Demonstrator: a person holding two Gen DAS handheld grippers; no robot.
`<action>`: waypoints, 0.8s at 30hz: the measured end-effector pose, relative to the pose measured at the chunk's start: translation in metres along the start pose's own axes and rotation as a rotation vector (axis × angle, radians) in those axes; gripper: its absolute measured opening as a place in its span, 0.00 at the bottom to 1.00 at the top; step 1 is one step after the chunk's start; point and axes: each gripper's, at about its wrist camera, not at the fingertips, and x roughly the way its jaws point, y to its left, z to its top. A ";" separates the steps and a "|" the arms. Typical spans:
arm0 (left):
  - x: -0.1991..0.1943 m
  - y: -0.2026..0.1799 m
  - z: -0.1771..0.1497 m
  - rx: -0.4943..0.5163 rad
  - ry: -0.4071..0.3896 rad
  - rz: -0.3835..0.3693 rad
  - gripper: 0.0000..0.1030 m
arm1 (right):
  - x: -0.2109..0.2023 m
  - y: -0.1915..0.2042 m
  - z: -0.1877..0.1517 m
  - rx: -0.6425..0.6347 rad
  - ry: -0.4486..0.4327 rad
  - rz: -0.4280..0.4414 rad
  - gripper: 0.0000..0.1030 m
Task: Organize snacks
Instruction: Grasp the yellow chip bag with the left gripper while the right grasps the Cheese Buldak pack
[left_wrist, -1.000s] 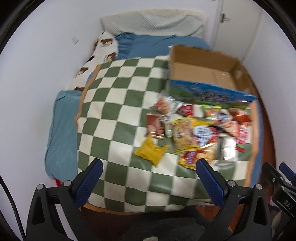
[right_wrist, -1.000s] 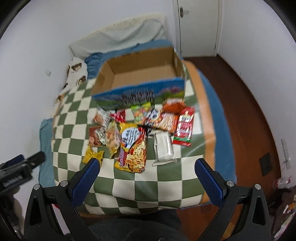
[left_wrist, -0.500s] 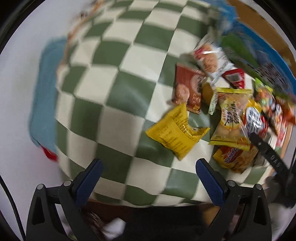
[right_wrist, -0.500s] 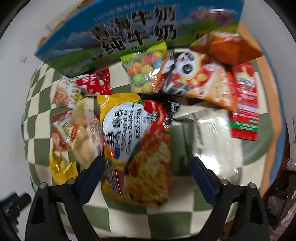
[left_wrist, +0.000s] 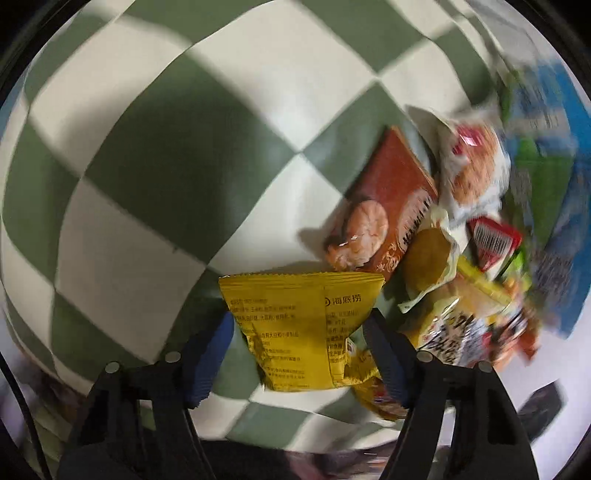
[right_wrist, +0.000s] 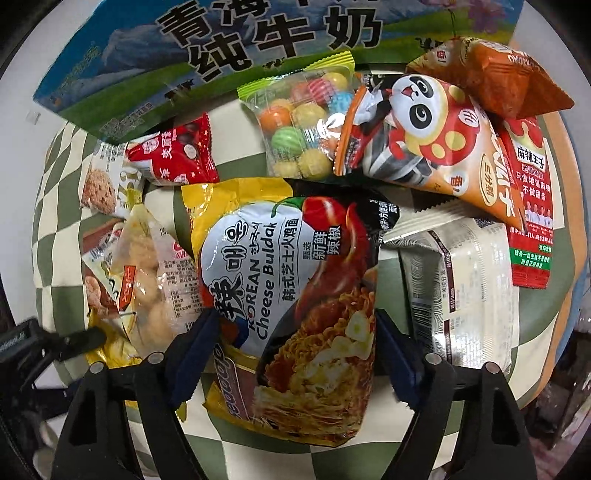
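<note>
Green-checked blanket (left_wrist: 155, 177) carries everything. My right gripper (right_wrist: 293, 347) straddles the noodle packet (right_wrist: 291, 295), jaws apart; my left gripper (left_wrist: 299, 341) brackets the yellow sachet (left_wrist: 299, 321), unclosed. Slick film could slip, or I snag neighbouring packs.

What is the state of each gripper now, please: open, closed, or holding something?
Left gripper: open, its fingers on both sides of the yellow packet, not clamped yet.
Right gripper: open, straddling the Cheese Buldak noodle pack, not clamped.
</note>
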 end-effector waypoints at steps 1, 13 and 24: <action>0.000 -0.007 -0.003 0.061 -0.015 0.039 0.66 | 0.000 0.001 0.000 -0.007 0.005 0.000 0.79; 0.026 -0.043 -0.030 0.399 -0.042 0.279 0.67 | 0.004 0.008 -0.021 -0.026 0.094 0.003 0.87; 0.032 -0.044 -0.049 0.403 -0.055 0.287 0.69 | 0.027 0.032 -0.030 -0.122 0.106 -0.112 0.85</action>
